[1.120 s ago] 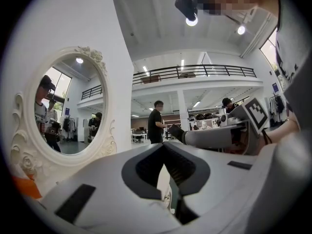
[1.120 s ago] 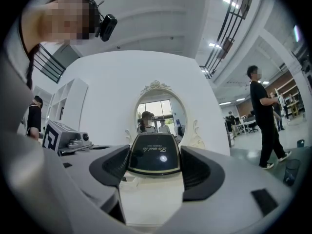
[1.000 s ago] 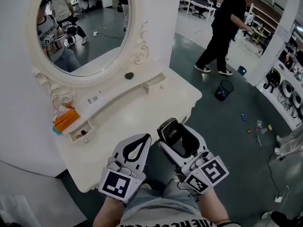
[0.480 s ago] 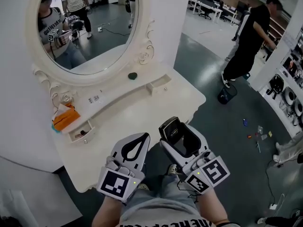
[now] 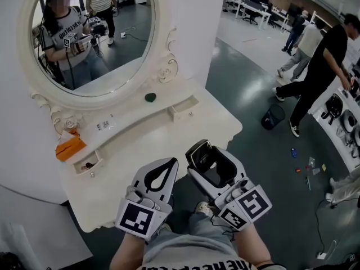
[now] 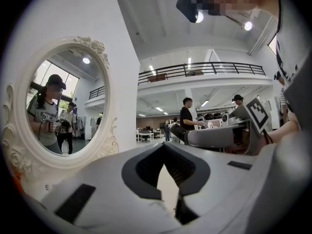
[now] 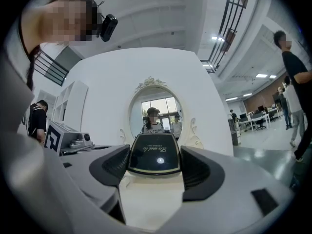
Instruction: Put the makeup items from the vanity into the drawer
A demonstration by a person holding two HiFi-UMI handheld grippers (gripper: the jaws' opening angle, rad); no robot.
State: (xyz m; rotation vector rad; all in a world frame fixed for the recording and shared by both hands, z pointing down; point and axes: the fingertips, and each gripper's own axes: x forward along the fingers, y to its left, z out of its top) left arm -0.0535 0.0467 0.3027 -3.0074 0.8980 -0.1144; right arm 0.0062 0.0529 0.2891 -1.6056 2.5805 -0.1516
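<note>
As R gripper grips it, compact points lengthwise twd mirror.

Bright, even overhead light filled every view; ceiling lamps flared at upper right of the left gripper view. A small glint sat on the black compact. Fisheye edges bent, corners dark

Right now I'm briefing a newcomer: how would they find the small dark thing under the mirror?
Find the oval mirror. On the shelf below it lies a dark green lump. Unlike the orange packet at the left end, it is small and rounded.
</note>
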